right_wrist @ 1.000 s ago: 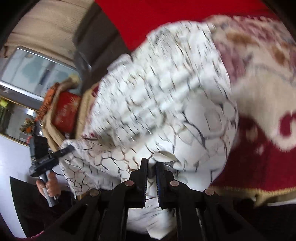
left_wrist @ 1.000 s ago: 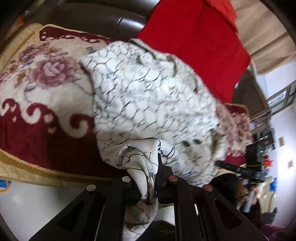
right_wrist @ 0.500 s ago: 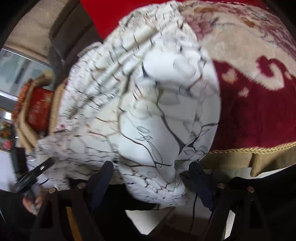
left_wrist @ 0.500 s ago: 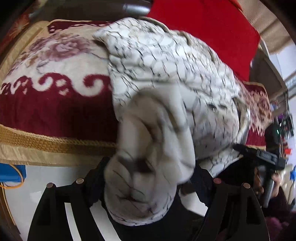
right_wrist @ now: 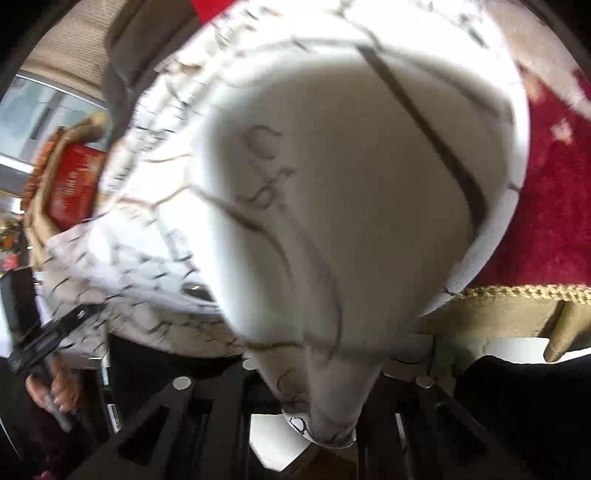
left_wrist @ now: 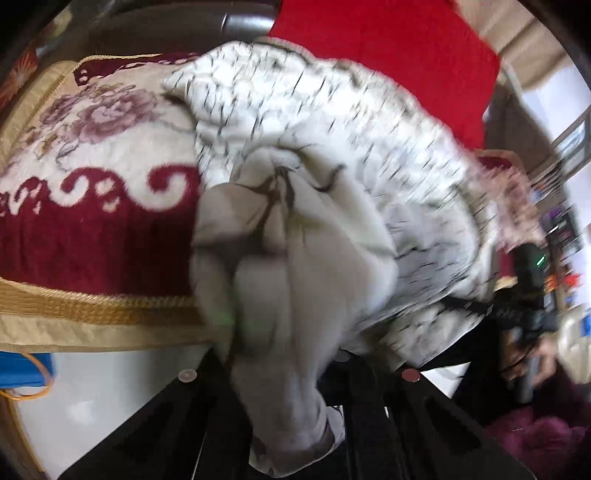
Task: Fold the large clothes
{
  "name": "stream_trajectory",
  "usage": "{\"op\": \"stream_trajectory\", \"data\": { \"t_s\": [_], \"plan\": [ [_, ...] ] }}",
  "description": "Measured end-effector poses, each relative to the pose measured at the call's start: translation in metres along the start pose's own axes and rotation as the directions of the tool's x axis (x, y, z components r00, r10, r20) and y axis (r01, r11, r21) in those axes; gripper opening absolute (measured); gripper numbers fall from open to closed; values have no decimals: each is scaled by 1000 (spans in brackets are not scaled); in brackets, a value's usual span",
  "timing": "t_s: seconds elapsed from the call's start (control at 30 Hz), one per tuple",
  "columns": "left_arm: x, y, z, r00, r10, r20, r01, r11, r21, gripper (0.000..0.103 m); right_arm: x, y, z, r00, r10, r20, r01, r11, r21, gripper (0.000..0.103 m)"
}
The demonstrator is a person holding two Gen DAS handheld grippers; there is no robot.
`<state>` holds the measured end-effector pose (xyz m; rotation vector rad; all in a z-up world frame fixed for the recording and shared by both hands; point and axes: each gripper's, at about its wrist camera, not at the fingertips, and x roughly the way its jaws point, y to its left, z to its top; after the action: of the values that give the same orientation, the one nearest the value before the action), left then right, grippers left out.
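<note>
- On the maroon and cream floral blanket (left_wrist: 92,206): 1 large white garment (left_wrist: 332,155) with a black crackle print, heaped and rumpled, much of it blurred in both views.
- Left gripper (left_wrist: 291,387): 1 thick fold of the garment rises straight out from between its 2 black fingers (left_wrist: 177,417) and covers the tips. The fingers stand on either side of the bunched cloth; whether they pinch it or stand spread cannot be told.
- Right gripper (right_wrist: 317,406): 1 bulging fold of the same garment (right_wrist: 351,184) fills most of the right wrist view and narrows to a point between the 2 fingers (right_wrist: 207,413). The tips are hidden by cloth, so the grip here cannot be told either.
- Garment position: its bulk lies on the blanket ahead of both claws, with the near edge drawn over the gold braided trim (left_wrist: 96,306) toward the claws.
- Red cushion (left_wrist: 399,48): upright behind the garment, against the dark sofa back (left_wrist: 177,33).
- Left wrist view, right edge: the other gripper's black handle, held in a hand, just beside the garment's hem.
- Right wrist view, lower left: 1 hand (right_wrist: 55,391) around a black handle, below the hanging hem.
- Blue item (left_wrist: 22,369): at the left edge, below the blanket's trim.
</note>
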<state>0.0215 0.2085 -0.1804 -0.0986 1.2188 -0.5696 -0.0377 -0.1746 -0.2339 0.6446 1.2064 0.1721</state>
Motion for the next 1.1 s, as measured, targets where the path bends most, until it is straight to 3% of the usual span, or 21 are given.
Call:
{"op": "stream_trajectory", "data": {
  "t_s": [0.17, 0.23, 0.33, 0.43, 0.53, 0.6, 0.67, 0.73, 0.83, 0.87, 0.9, 0.97, 1.0, 1.07, 1.1],
  "plan": [
    [-46, 0, 27, 991, -102, 89, 103, 995, -8, 4, -47, 16, 8, 983, 175, 52, -172, 983, -60, 11],
    [-61, -1, 40, 984, -133, 122, 135, 991, -9, 4, -70, 20, 13, 962, 260, 87, -253, 964, -82, 11],
    [-78, -5, 63, 971, -172, 168, 177, 984, -11, 4, -107, 22, 27, 903, 397, 164, -382, 917, -117, 11],
    [-86, -2, 98, 961, -174, 216, 185, 982, -29, 4, -141, 13, 52, 817, 510, 271, -496, 860, -124, 11],
    [-88, 8, 127, 951, -179, 252, 206, 975, -84, 4, -156, 4, 94, 733, 555, 394, -562, 820, -109, 11],
    [-82, 22, 147, 947, -182, 265, 221, 968, -123, 4, -151, 0, 125, 695, 564, 447, -599, 797, -74, 11],
    [-69, 40, 174, 947, -163, 276, 217, 960, -178, 4, -148, -12, 153, 677, 559, 479, -621, 783, -36, 11],
    [-51, 60, 194, 949, -159, 271, 224, 947, -229, 4, -137, -20, 185, 676, 530, 512, -617, 787, 2, 11],
    [-8, 90, 222, 963, -155, 222, 224, 918, -328, 5, -104, -48, 226, 683, 518, 515, -659, 741, 128, 17],
    [8, 99, 227, 969, -151, 196, 214, 909, -357, 5, -88, -60, 238, 677, 514, 528, -683, 706, 188, 26],
    [28, 110, 232, 975, -151, 161, 203, 896, -396, 5, -78, -72, 245, 666, 510, 545, -700, 680, 219, 48],
    [52, 123, 234, 979, -150, 138, 196, 876, -440, 5, -61, -102, 253, 614, 517, 596, -761, 587, 276, 79],
    [61, 129, 233, 978, -154, 139, 201, 866, -458, 5, -55, -114, 253, 581, 521, 626, -793, 536, 290, 79],
    [69, 131, 231, 974, -161, 162, 219, 852, -476, 5, -50, -126, 254, 545, 525, 653, -824, 481, 301, 79],
    [66, 129, 231, 968, -161, 190, 234, 849, -474, 5, -55, -128, 255, 547, 514, 661, -819, 494, 292, 79]
  ]
}}
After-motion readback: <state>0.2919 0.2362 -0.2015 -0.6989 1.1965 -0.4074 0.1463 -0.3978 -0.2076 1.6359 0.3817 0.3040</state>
